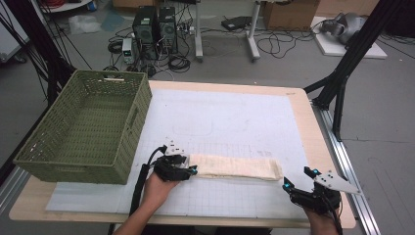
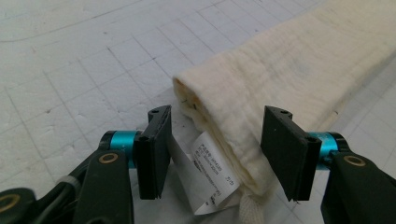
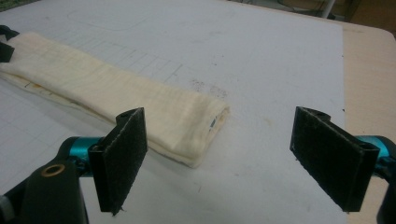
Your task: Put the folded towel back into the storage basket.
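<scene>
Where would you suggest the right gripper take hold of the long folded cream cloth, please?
Probably at the near right end of the long folded cream cloth, coming in low from the table's right side. That end is a stacked fold lying flat, facing the open right gripper, which is apart from it. The left gripper, open, already straddles the opposite end beside the white label.

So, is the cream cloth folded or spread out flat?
Folded. The cloth lies as a narrow, layered strip on the mat, and its end shows stacked layers in the left gripper view.
</scene>
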The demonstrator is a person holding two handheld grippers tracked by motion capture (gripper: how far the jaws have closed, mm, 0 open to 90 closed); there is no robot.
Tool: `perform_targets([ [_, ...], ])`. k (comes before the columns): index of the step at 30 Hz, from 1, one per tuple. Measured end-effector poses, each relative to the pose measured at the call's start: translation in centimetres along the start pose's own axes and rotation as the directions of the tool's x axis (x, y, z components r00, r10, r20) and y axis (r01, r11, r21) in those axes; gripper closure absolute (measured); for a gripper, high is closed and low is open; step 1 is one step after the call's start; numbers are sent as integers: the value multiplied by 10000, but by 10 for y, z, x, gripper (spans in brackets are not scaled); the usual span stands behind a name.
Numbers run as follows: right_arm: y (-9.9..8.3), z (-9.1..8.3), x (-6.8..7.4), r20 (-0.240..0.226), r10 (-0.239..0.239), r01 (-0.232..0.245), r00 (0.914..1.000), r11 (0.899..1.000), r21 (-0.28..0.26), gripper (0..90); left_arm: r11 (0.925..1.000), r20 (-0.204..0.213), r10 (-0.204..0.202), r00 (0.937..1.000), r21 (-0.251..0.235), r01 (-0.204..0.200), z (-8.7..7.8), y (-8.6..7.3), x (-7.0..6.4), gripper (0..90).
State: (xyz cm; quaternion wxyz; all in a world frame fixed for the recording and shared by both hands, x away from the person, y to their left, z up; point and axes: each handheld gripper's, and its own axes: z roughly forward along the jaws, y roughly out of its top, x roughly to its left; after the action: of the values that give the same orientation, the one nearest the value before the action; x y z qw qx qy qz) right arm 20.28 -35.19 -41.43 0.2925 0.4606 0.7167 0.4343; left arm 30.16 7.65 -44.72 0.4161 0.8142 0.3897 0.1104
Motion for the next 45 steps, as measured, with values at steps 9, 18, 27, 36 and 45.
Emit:
perform_targets([
  [9,0,1,0,-22,-27,27,10000,10000,41,173,9952,414,972,9944,-182,-965,-1,-4,-11,717],
  [18,-1,1,-1,-6,6,-5,10000,10000,75,174,9940,1023,1054,9892,-414,-1017,-5,-8,-6,820],
  [27,0,4,-2,-15,12,-11,10000,9999,170,180,9956,1091,783,9909,-605,-720,-12,-9,1,821],
  [36,3,26,7,-105,220,-213,9997,9981,579,224,9951,1154,593,9915,-850,-497,-16,-11,3,816],
  [45,3,40,10,-53,257,-251,9997,9950,967,339,9942,1153,509,9920,-1001,-393,-18,-12,3,814],
])
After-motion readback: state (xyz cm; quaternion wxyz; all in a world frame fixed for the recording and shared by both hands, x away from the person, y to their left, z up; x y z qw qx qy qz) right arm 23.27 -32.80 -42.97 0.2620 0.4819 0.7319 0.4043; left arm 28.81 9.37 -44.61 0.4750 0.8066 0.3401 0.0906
